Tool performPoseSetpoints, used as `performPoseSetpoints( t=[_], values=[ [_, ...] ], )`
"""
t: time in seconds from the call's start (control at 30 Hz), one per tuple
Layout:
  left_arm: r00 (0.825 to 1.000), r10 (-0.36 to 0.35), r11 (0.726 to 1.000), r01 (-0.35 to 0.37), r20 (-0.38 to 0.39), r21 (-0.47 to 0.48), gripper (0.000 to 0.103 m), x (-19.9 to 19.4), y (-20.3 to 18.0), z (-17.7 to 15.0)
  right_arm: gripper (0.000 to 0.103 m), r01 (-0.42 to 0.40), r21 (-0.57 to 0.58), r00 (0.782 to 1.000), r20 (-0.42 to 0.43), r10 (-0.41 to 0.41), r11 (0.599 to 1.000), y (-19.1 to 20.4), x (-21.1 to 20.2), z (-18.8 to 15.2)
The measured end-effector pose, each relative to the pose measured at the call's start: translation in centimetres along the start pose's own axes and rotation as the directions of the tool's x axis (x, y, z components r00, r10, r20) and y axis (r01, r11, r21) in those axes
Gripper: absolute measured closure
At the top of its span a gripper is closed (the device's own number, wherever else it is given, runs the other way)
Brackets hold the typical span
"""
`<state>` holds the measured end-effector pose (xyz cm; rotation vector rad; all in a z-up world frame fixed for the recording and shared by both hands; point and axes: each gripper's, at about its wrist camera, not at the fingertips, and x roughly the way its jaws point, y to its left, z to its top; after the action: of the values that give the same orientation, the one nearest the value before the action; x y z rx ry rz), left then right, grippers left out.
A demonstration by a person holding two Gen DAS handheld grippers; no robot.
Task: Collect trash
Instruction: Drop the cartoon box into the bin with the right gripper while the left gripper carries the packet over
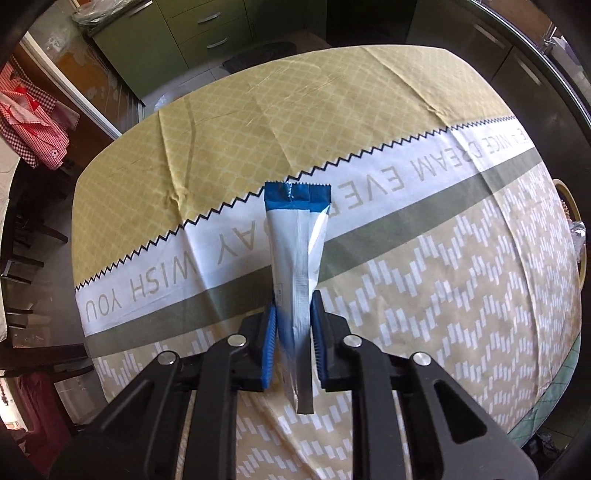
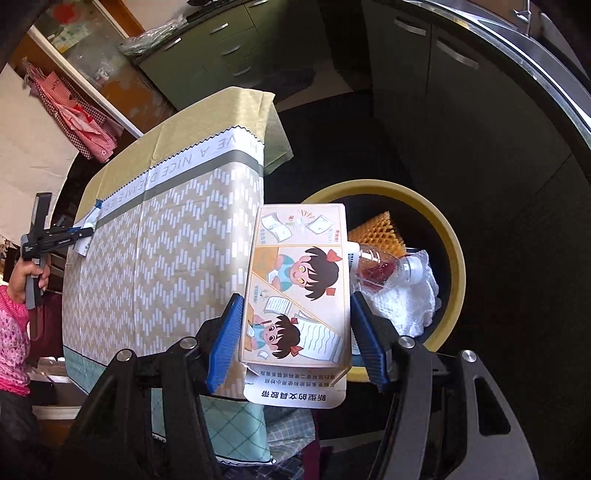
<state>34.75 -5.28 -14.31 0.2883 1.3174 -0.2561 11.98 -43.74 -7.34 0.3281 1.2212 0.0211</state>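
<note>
My left gripper (image 1: 293, 317) is shut on a white and blue wrapper (image 1: 297, 236) and holds it over the table's cloth (image 1: 424, 288). It also shows in the right wrist view (image 2: 83, 232), far left. My right gripper (image 2: 295, 321) is shut on a cartoon-printed cardboard box (image 2: 301, 284), held beside the table's end and just in front of a yellow-rimmed bin (image 2: 448, 229). The bin holds a plastic bottle (image 2: 384, 267), white crumpled paper (image 2: 410, 299) and an orange textured piece (image 2: 376, 232).
The table (image 2: 166, 240) carries a yellow and beige patterned cloth with lettering. Green cabinets (image 1: 207, 33) stand behind. Dark cabinets (image 2: 461, 92) stand past the bin. A red checked cloth (image 1: 33, 122) hangs at the left. The bin's rim (image 1: 570, 206) shows at the right edge.
</note>
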Motion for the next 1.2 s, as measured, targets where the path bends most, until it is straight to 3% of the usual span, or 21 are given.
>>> performPoseSetpoints(
  t=[0.33, 0.53, 0.63, 0.73, 0.9, 1.07, 1.2],
  values=[
    [0.99, -0.095, 0.987, 0.08, 0.109, 0.137, 0.087, -7.3, -6.1, -4.2, 0.045, 0.132, 0.067, 0.991, -0.023, -0.131, 0.989, -3.7, 3.1, 0.0],
    [0.977, -0.189, 0.941, 0.149, 0.104, 0.305, 0.087, -9.9, -13.9, -4.1, 0.045, 0.173, 0.119, 0.985, -0.015, -0.172, 0.978, -5.2, 4.2, -1.6],
    [0.97, -0.227, 0.907, 0.179, 0.084, 0.38, 0.087, -10.4, -17.6, -4.2, 0.045, 0.141, 0.14, 0.988, -0.08, -0.131, 0.98, -6.1, 6.3, -3.0],
    [0.963, -0.256, 0.874, 0.196, 0.079, 0.445, 0.087, -11.3, -21.3, -4.2, 0.045, 0.056, 0.165, 0.993, -0.113, -0.037, 0.985, -6.4, 7.3, -4.0],
    [0.948, -0.312, 0.813, 0.229, 0.067, 0.535, 0.087, -12.9, -27.2, -3.2, 0.044, 0.036, 0.176, 0.998, 0.042, -0.044, 0.984, -7.2, 1.2, -4.0],
    [0.936, -0.351, 0.752, 0.258, 0.037, 0.607, 0.087, -13.1, -33.5, -1.4, 0.039, 0.005, 0.203, 0.981, 0.188, -0.045, 0.979, -9.3, -6.1, -6.4],
    [0.929, -0.369, 0.709, 0.288, -0.009, 0.644, 0.087, -12.3, -38.5, 0.7, 0.038, -0.005, 0.254, 0.97, 0.238, -0.058, 0.967, -11.8, -9.0, -9.2]
  ],
)
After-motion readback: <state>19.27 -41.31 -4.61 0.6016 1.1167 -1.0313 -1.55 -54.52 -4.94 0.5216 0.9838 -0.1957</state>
